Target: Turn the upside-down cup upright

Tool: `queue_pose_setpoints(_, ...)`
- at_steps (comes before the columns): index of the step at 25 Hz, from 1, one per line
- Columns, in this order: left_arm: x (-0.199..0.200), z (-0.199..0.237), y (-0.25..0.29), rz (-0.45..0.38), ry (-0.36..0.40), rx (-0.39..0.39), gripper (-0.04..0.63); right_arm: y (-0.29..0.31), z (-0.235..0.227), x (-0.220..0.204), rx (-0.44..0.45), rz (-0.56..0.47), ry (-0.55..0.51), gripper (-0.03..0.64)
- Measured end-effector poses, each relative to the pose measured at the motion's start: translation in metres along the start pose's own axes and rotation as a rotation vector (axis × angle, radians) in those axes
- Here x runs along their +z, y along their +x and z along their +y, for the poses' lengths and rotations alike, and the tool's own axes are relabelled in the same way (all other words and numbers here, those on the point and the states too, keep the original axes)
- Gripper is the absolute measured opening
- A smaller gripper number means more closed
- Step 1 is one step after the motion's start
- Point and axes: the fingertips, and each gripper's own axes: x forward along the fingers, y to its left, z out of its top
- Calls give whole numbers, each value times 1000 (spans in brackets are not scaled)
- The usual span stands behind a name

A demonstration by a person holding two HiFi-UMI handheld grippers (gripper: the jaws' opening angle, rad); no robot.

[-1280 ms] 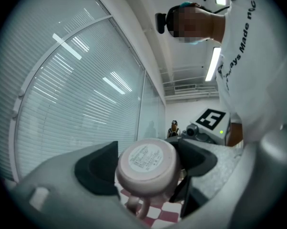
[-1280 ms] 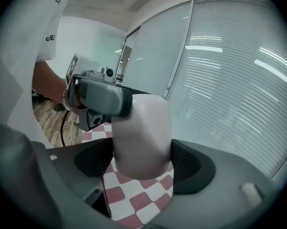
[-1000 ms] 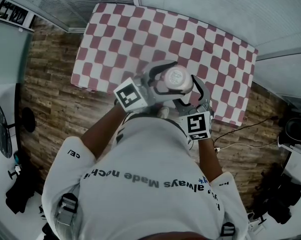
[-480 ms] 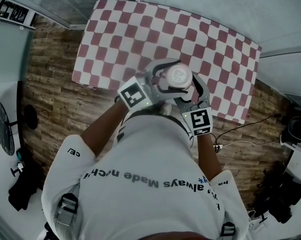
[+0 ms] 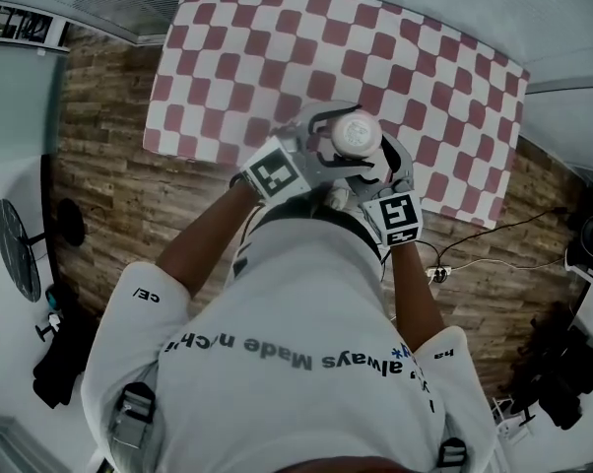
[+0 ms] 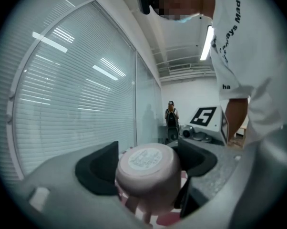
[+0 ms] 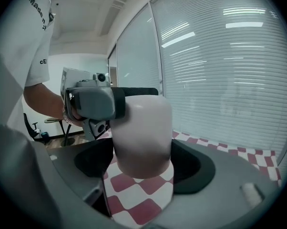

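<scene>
Cup (image 5: 354,134): pink, base uppermost with a round label on the base, slightly tilted. Position: over the checkered table (image 5: 454,87), close to the edge nearest the person, about midway along that edge. Whether the rim touches the table cannot be determined.

Left hand-held gripper (image 6: 146,171): jaws set wide, one black pad (image 6: 98,168) against each side of the cup.

Right hand-held gripper (image 7: 141,163): jaws set wide, closed on the cup body from the opposite side. One jaw of the left hand-held gripper lies against the cup's upper part in the right gripper view.
</scene>
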Motion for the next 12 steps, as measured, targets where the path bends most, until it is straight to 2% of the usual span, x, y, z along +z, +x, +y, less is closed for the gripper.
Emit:
queue_pose_setpoints(2, -14, 2, 3, 26, 9, -4, 394, 5, -3, -10, 1, 13, 6, 377)
queue_pose_setpoints(6, -39, 4, 9, 50, -22, -3, 393, 15, -9, -32, 5, 40, 15, 377)
queue_pose_setpoints(12, -78, 4, 18, 101, -5, -4, 391, 30, -17, -68, 11, 72, 31, 377)
